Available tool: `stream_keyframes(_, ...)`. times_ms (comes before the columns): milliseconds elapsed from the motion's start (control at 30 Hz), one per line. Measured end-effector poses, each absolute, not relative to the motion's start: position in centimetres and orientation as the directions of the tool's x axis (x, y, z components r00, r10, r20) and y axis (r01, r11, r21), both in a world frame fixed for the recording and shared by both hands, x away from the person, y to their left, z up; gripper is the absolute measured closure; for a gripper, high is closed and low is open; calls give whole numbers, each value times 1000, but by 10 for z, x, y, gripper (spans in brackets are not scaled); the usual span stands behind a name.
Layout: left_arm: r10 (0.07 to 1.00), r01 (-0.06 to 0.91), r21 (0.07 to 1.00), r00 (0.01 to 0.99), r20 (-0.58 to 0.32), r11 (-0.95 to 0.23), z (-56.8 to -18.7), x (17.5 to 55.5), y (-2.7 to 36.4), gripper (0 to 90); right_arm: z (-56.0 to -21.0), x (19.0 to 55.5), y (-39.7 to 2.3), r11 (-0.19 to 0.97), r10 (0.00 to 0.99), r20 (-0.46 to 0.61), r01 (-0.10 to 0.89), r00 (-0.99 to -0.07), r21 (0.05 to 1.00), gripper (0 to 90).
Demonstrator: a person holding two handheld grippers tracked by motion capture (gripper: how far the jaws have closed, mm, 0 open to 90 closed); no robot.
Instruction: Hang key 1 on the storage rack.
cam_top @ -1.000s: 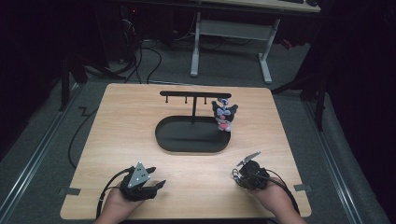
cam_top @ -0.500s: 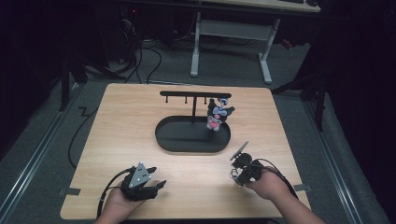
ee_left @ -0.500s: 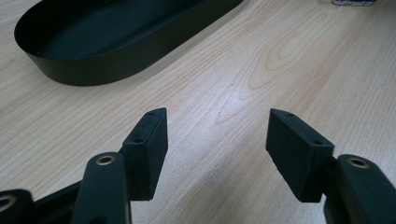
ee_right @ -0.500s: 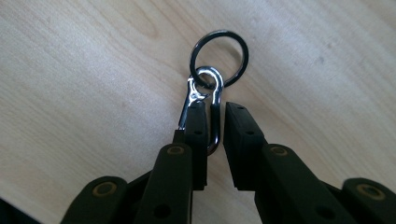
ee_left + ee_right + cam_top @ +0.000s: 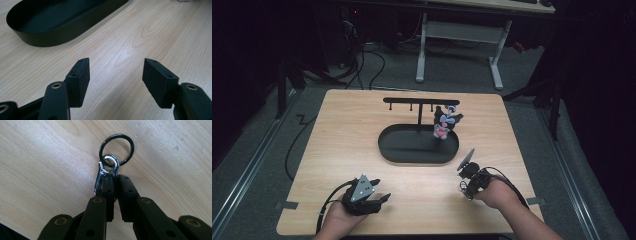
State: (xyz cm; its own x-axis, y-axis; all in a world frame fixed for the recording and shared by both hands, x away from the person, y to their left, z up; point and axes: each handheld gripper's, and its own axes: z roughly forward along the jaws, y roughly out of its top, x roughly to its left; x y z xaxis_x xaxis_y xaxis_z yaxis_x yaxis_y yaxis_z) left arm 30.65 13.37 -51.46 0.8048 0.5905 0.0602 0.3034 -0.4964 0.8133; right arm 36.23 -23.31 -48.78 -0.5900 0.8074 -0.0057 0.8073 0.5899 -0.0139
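Observation:
My right gripper (image 5: 115,178) is shut on a silver lobster clasp (image 5: 100,178) that carries a dark metal key ring (image 5: 116,149), held just over the wooden table. Its jaws have just been closing on the clasp. In the high view my right gripper (image 5: 468,175) hovers just in front of the right end of the black oval tray (image 5: 412,157). A T-shaped hook rack (image 5: 421,101) rises from the tray, and a small black, white and pink plush charm (image 5: 443,122) hangs at its right end. My left gripper (image 5: 382,198) (image 5: 116,75) rests open at the front left with nothing between its pads.
The tray's wall (image 5: 62,32) lies ahead of my left gripper across bare wood (image 5: 140,37). Cables trail off the table's front edge (image 5: 412,234). A white-legged desk frame (image 5: 457,45) stands on the floor beyond the table.
The right hand has shifted a little left and away, toward the tray's right end. The plush charm has swung slightly left. The left hand has stayed put.

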Motion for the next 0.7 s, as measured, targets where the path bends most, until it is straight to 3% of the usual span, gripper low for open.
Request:
stream_keyframes(300,596,302,816,801,63,-492,-515,307,134,396,-488,361,-232,648,761,-21,761,-648,-9,853)
stream_keyframes(700,599,292,824,798,71,-486,-514,309,134,396,-460,355,-249,630,777,-22,775,-630,56,854)
